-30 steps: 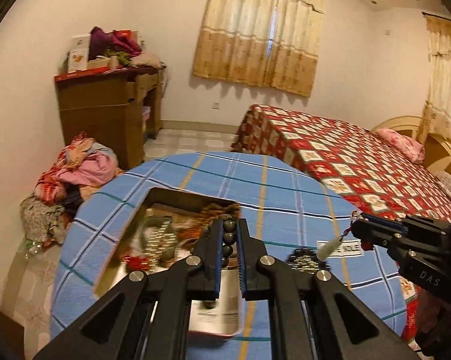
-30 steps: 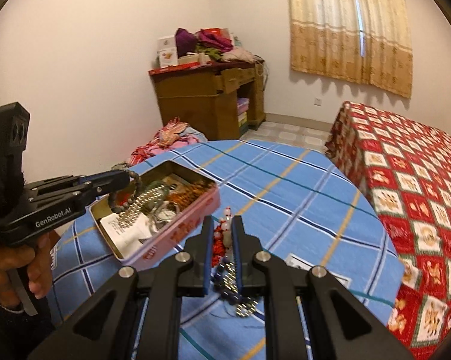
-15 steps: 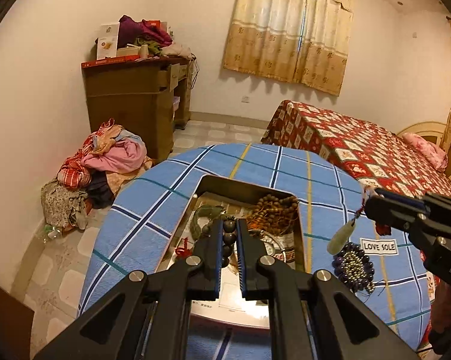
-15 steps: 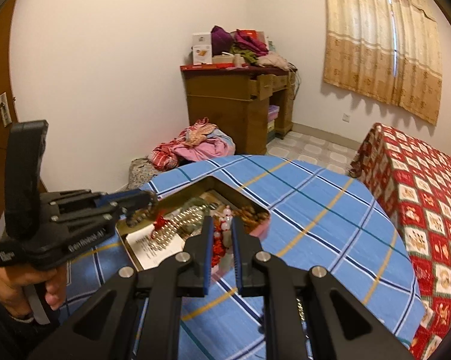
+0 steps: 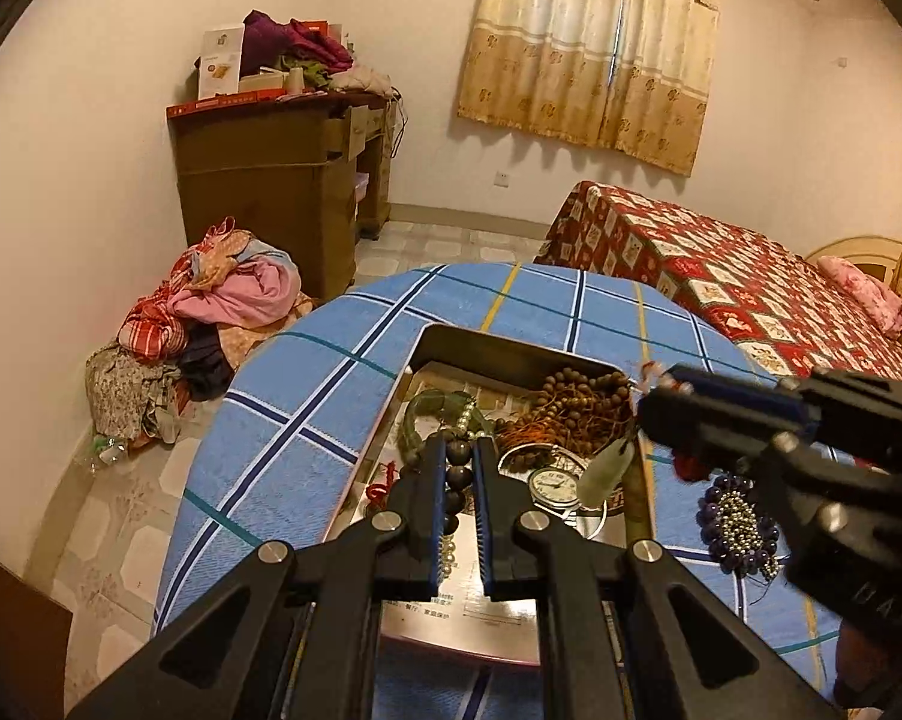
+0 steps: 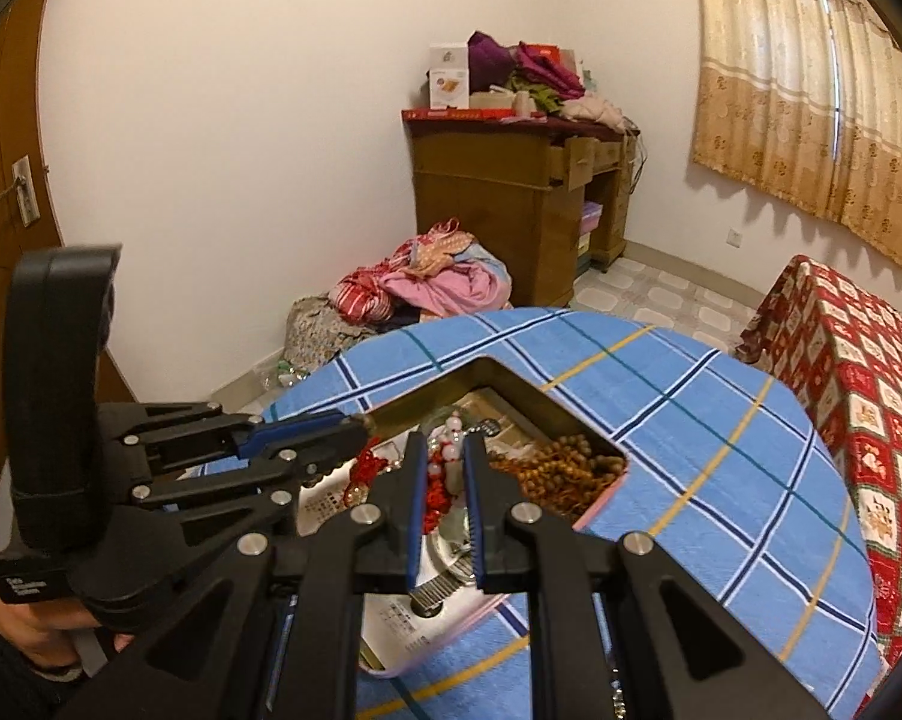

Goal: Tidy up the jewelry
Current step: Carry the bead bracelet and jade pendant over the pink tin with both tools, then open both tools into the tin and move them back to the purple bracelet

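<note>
A round table under a blue cloth crossed with dark-blue, white and yellow lines fills the foreground of both wrist views, with a red patterned bedspread beyond it and a brown wooden desk piled with boxes and clothes against the wall. On the cloth sits an open rectangular metal tin with a pink outer wall; inside lie a heap of brown wooden beads, a green bangle and a silver wristwatch with a white dial. Just right of the tin, on the cloth, lies a cluster of dark purple and silver beads. The left gripper hangs over the tin, its jaws nearly together, pinching a string of dark round beads. The right gripper, likewise narrow, clasps a red-and-white beaded cord whose pale green pendant dangles above the tin's right edge.
</note>
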The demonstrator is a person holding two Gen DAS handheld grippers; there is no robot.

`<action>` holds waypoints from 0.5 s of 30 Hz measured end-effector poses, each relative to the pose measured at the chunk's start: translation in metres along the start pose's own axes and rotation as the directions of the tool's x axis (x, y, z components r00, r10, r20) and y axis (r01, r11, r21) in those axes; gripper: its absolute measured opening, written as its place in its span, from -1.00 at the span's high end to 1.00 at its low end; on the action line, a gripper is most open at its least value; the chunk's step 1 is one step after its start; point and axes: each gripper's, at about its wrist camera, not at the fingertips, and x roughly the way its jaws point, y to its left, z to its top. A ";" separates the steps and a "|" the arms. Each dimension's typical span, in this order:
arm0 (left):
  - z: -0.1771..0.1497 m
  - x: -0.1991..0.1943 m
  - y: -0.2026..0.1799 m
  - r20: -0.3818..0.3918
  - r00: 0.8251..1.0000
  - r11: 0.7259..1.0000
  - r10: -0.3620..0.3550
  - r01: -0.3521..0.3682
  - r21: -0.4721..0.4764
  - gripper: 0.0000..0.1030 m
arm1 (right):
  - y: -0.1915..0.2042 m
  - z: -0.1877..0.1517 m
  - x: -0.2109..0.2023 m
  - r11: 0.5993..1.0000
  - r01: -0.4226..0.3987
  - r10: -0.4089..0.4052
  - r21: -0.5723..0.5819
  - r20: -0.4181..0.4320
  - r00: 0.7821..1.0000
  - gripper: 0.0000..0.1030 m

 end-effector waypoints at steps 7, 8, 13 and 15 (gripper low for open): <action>-0.005 0.010 0.006 -0.030 0.999 1.000 0.012 -0.012 -0.003 0.85 | -0.003 -0.013 0.021 1.000 -0.008 0.009 0.011 -0.058 0.998 0.72; -0.005 0.011 0.005 -0.030 0.999 1.000 0.012 -0.012 -0.004 0.85 | -0.003 -0.015 0.023 1.000 -0.018 0.019 0.011 -0.068 0.997 0.72; -0.004 0.010 0.002 -0.031 0.999 1.000 0.025 -0.025 -0.007 0.82 | 0.003 -0.022 0.026 1.000 -0.010 0.008 -0.024 -0.098 0.995 0.28; -0.004 0.011 0.002 -0.039 0.999 1.000 0.028 -0.028 -0.006 0.72 | 0.001 -0.026 0.023 1.000 -0.009 0.008 -0.013 -0.101 0.995 0.20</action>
